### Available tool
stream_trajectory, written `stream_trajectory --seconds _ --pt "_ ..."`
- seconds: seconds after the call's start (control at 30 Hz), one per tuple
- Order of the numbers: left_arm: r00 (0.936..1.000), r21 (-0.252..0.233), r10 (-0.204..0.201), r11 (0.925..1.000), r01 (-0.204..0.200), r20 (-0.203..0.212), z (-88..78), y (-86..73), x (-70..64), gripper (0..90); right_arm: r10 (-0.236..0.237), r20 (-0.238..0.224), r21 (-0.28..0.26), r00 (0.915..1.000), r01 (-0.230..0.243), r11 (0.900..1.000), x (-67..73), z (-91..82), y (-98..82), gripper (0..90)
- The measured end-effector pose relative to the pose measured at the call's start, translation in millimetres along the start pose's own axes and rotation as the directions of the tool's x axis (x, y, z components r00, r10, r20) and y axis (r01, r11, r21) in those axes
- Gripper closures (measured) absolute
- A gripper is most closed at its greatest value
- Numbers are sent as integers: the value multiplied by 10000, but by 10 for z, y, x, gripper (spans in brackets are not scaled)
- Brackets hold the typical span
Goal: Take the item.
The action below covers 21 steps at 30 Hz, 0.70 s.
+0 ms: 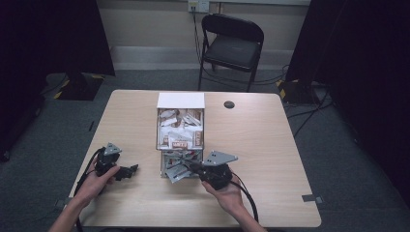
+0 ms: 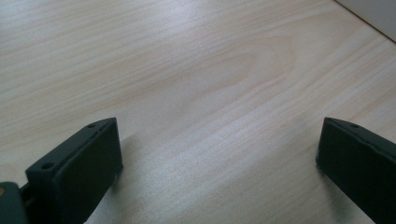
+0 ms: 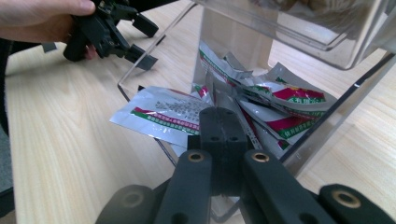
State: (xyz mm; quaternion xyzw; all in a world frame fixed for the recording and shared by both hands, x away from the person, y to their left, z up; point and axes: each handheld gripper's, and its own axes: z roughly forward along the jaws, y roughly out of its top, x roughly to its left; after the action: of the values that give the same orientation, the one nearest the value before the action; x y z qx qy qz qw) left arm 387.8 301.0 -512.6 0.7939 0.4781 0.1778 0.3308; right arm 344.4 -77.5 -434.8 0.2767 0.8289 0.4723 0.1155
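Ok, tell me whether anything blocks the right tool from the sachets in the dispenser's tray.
Nothing visible does: the right tool, jaws shut, sits right at the sachets in the open front of the clear dispenser.

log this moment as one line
left gripper: open, over bare table | right gripper: shut on silver sachet | clear dispenser: sachets inside

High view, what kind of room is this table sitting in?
Probably a lab or studio set up for recording, not a home: a bare wooden table on grey carpet, one folding chair against the wall, dark curtains at both sides, and cables across the floor.
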Motion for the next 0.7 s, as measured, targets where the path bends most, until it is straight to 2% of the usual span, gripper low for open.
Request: stream_trajectory --seconds 0.13,0.3,0.43,0.7 --pt "10000 2 1 10000 -1 0 0 0 0 0 -54 -105 -87 9999 53 9999 23 -31 23 900" --pt "10000 1 2 10000 -2 -1 0 0 0 0 -40 54 156 10000 39 9999 18 28 -31 900" --pt "10000 1 3 10000 -3 0 0 0 0 0 36 242 103 9997 -39 9999 15 46 -38 813" --pt "10000 1 0 10000 0 0 0 0 0 0 -215 320 224 9993 208 9995 54 129 -47 763"
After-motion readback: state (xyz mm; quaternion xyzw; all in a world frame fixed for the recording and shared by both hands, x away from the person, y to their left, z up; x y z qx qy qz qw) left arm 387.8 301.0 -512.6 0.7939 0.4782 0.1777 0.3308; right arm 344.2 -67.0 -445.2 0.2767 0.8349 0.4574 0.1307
